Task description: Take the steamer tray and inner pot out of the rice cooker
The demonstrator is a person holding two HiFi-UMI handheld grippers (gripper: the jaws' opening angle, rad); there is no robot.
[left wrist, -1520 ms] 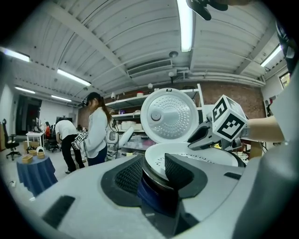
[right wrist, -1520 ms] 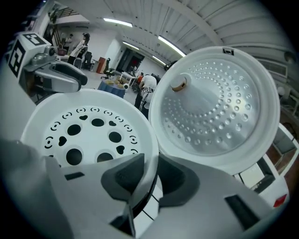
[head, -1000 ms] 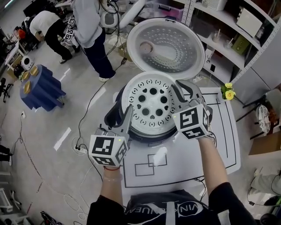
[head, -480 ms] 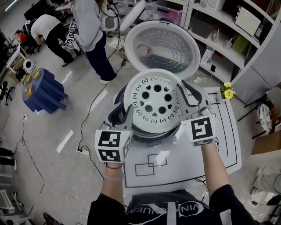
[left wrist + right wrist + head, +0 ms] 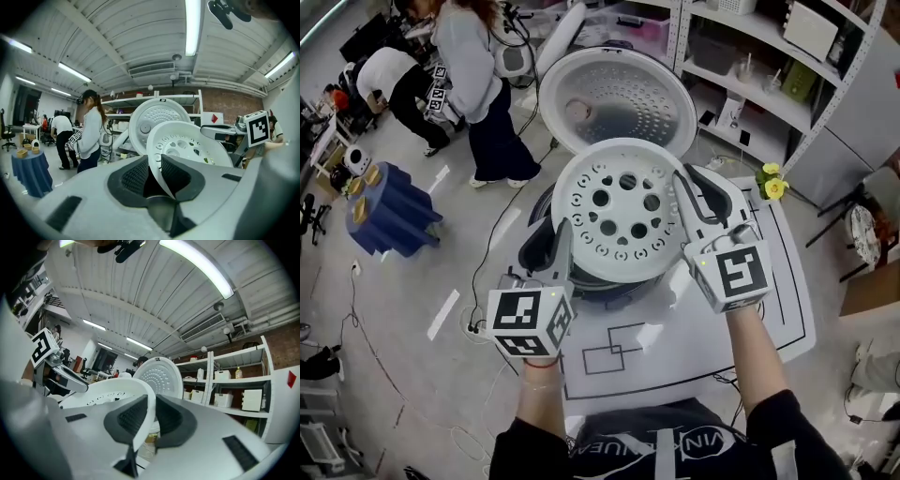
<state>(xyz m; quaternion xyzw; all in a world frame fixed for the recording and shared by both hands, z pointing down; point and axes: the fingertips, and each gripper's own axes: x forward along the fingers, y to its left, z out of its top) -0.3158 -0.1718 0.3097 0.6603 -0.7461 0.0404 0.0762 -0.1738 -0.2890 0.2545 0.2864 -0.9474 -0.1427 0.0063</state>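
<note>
**A:** Where is the tray?

**B:** The white, round, perforated plastic steamer tray (image 5: pixel 623 211) hangs a little tilted over the mouth of the dark rice cooker (image 5: pixel 614 289). It is in front of the cooker's open, dimpled white lid (image 5: pixel 614 94). From above I cannot tell whether it clears the cooker's rim.

**A:** And the tongs?

**B:** The left tongs (image 5: pixel 551 242) are closing, with the tray's near-left edge between them. In the left gripper view the thin white rim runs between the black ribbed pads (image 5: pixel 135 176). The right tongs (image 5: pixel 696 185) are also closing, clamped on the opposite rim, which passes between their pads (image 5: pixel 130 418).

**A:** The inner pot?

**B:** Hidden, because the tray covers the whole opening. Only a dark crescent of the cooker shows under the tray's near edge.

**A:** What carries it all?

**B:** A white bench with black lines (image 5: pixel 750 319). Its near edge is cut off by the person's dark top.
</note>
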